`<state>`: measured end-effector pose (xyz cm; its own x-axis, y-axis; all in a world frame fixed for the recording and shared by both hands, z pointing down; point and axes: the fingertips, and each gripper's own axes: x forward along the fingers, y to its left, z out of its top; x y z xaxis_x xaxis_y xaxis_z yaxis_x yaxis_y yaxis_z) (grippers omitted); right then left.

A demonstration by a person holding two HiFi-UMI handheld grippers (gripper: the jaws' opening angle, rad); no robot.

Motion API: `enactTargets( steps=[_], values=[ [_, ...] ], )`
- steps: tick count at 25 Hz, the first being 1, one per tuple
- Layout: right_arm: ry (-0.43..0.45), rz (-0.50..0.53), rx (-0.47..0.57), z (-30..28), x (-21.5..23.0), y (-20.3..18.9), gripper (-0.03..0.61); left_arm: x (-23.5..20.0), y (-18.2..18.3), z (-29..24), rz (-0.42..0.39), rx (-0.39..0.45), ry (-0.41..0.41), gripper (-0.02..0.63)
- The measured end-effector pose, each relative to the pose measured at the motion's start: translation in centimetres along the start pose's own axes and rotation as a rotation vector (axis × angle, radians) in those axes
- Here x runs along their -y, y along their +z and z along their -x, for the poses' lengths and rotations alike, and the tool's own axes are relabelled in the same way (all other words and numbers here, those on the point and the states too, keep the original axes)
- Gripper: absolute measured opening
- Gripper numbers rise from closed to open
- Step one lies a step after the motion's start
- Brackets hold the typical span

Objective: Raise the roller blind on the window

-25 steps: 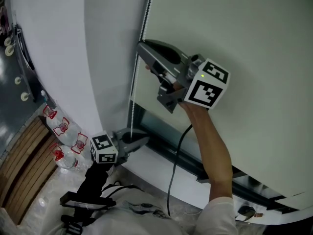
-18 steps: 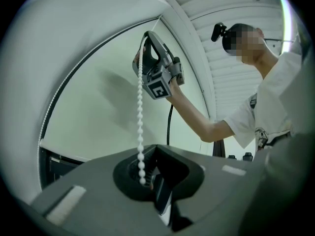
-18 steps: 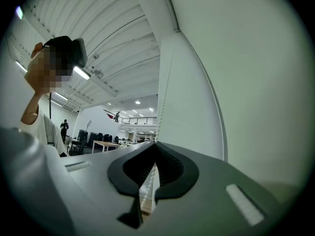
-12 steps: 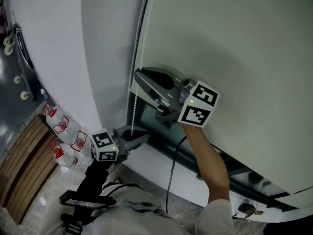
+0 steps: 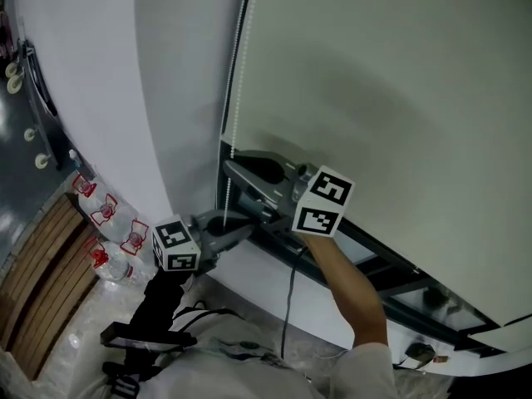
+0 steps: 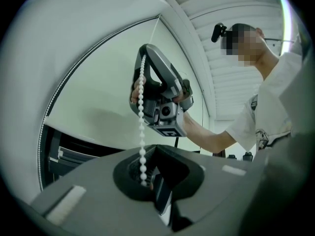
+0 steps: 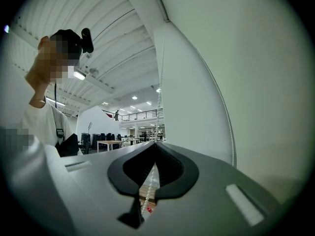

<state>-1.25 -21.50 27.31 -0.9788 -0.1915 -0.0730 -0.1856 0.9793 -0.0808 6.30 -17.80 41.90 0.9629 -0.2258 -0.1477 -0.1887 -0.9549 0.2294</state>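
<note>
The roller blind [image 5: 391, 73] is seen hanging low, with a dark strip of window frame [image 5: 399, 283] left bare under its lower edge. The bead chain [image 5: 233, 115] is strung down the blind's left side — it is clamped in the closed jaws of the right gripper [image 5: 226, 167] near that lower edge, and just below it is likewise pinched by the left gripper [image 5: 247, 230], whose jaws are closed on it
</note>
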Motion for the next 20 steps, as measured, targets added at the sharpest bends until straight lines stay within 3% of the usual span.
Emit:
enactTargets(
  steps=[9, 13, 17, 19, 20],
  values=[
    [0.003, -0.044, -0.106, 0.4, -0.2, -5.3, 0.005, -0.3, 0.3, 0.0, -0.003, 0.002, 0.008, -0.002],
    [0.025, -0.12, -0.107, 1.0, -0.5, -7.0, 0.006, -0.2, 0.3, 0.0, -0.005, 0.003, 0.006, -0.002],
    [0.018, -0.044, -0.079, 0.7, -0.8, -5.7, 0.016, -0.1, 0.5, 0.0, -0.006, 0.011, 0.002, -0.002],
    [0.015, -0.037, -0.032, 0.3, -0.6, -3.8, 0.172, 0.0, 0.6, -0.1, -0.007, 0.014, -0.001, -0.002],
    [0.015, -0.041, -0.001, 0.1, -0.3, -2.4, 0.198, 0.0, 0.6, -0.1, -0.008, 0.013, -0.002, -0.002]
  ],
)
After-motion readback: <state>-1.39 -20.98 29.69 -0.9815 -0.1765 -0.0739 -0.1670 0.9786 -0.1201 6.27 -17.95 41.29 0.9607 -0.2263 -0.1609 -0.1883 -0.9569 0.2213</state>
